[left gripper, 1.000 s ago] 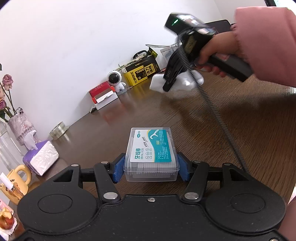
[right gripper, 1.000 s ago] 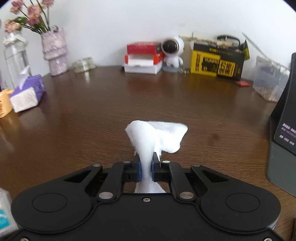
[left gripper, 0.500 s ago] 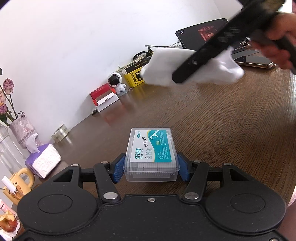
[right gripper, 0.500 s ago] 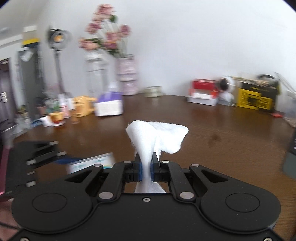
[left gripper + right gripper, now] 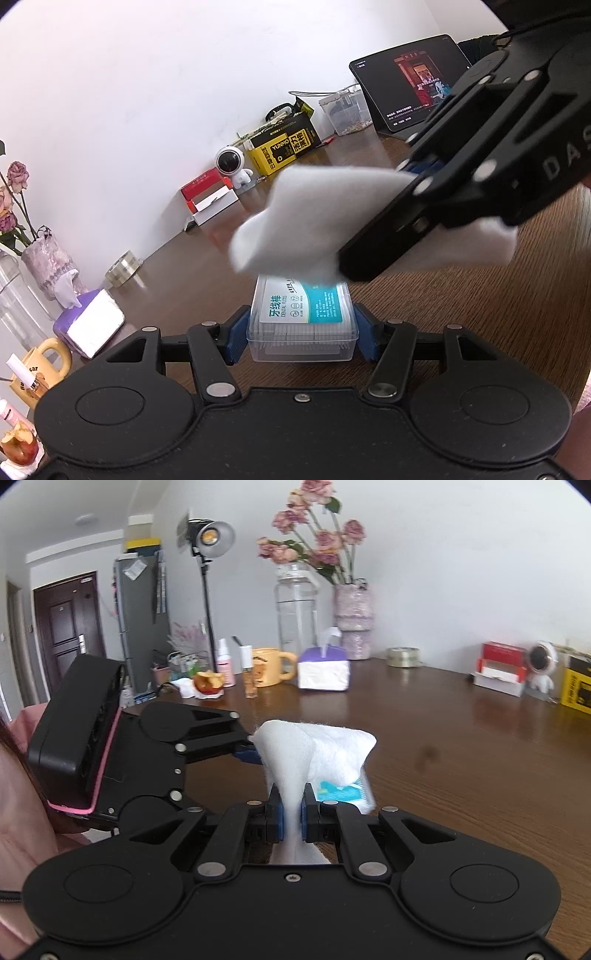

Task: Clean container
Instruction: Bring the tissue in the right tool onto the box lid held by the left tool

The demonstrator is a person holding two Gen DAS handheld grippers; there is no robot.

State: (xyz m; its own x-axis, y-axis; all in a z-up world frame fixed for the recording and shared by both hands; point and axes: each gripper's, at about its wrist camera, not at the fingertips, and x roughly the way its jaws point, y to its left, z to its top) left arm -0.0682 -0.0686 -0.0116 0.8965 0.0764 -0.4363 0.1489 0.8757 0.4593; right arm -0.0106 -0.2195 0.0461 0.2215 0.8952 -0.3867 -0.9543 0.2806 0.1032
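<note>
A clear plastic dental-floss container [image 5: 302, 321] with a teal and white label sits on the brown table, held between the blue pads of my left gripper [image 5: 301, 332], which is shut on its sides. My right gripper [image 5: 291, 812] is shut on a white cloth [image 5: 314, 753]. In the left wrist view the cloth [image 5: 314, 225] hangs over the far end of the container's lid, with the right gripper's black body [image 5: 472, 162] coming in from the upper right. In the right wrist view only a corner of the container [image 5: 343, 790] shows under the cloth.
Along the wall stand a purple tissue box [image 5: 88, 326], tape roll [image 5: 123, 264], red and white box [image 5: 208, 197], astronaut figure [image 5: 232, 166], yellow box [image 5: 284, 147], clear bin [image 5: 345, 110] and tablet [image 5: 410, 81]. A yellow mug [image 5: 267, 666], apple core [image 5: 208, 683] and vase [image 5: 351, 620] stand at the left.
My right gripper has swung the white cloth from the far right of the table over to the container and lowered it onto the lid. The left gripper has held the container still.
</note>
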